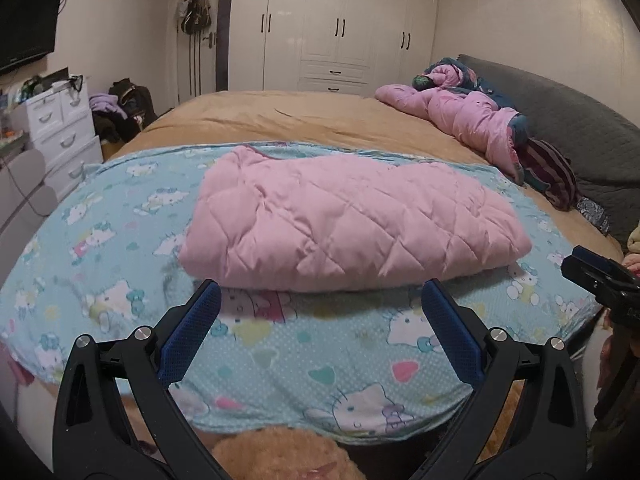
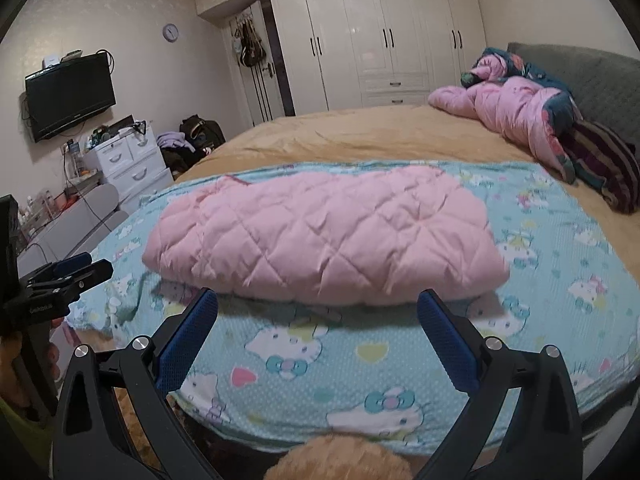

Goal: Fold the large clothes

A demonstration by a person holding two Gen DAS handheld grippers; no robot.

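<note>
Left gripper [image 1: 320,296] level above near edge of blue cartoon-print sheet [image 1: 120,248], jaws spread wide, nothing between blue pads [image 1: 192,336]. Right gripper [image 2: 318,300] same pose, jaws spread wide, empty.

Both aim at pink quilted garment [image 1: 352,224], just short of its near edge, not touching. Garment folded into thick oblong bundle, lying flat mid-sheet on bed [image 1: 320,120]. Crumpled pink quilt [image 1: 460,116] far right, near headboard.

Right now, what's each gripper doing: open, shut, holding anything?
Left gripper: open, holding nothing, just short of the folded pink quilted garment.
Right gripper: open, holding nothing, at the same garment's near edge.
</note>
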